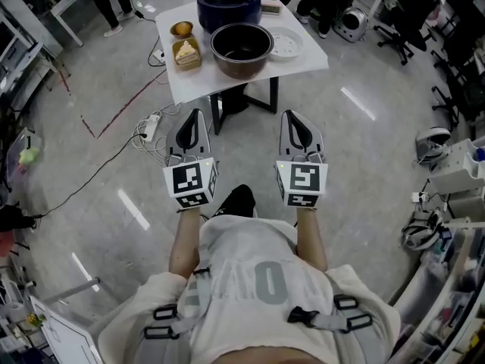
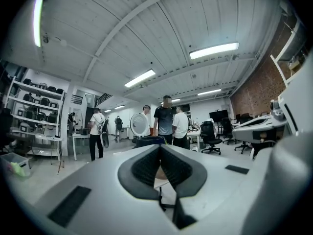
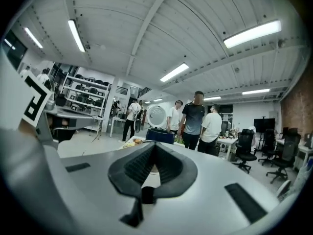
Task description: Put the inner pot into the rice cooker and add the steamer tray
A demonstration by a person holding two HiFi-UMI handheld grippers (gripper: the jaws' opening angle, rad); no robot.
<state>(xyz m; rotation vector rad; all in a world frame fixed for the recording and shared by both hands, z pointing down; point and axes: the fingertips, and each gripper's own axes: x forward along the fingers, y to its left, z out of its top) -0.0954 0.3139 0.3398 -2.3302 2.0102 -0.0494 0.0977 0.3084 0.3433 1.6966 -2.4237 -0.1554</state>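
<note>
On a white table (image 1: 197, 86) ahead of me stand the dark blue rice cooker (image 1: 227, 2), the metal inner pot (image 1: 241, 48) in front of it, and the white steamer tray (image 1: 286, 42) to the pot's right. My left gripper (image 1: 195, 118) and right gripper (image 1: 292, 120) are held level side by side, well short of the table, both shut with nothing in them. In the left gripper view the shut left gripper (image 2: 160, 150) points at the rice cooker (image 2: 149, 141). In the right gripper view the shut right gripper (image 3: 154, 147) points at the rice cooker (image 3: 160, 135).
A small bowl (image 1: 181, 29) and a yellow container of food (image 1: 186, 52) sit on the table's left side. A power strip and cables (image 1: 150, 127) lie on the floor at the left. Three people (image 3: 195, 119) stand behind the table. Office chairs (image 1: 405, 14) stand at the right.
</note>
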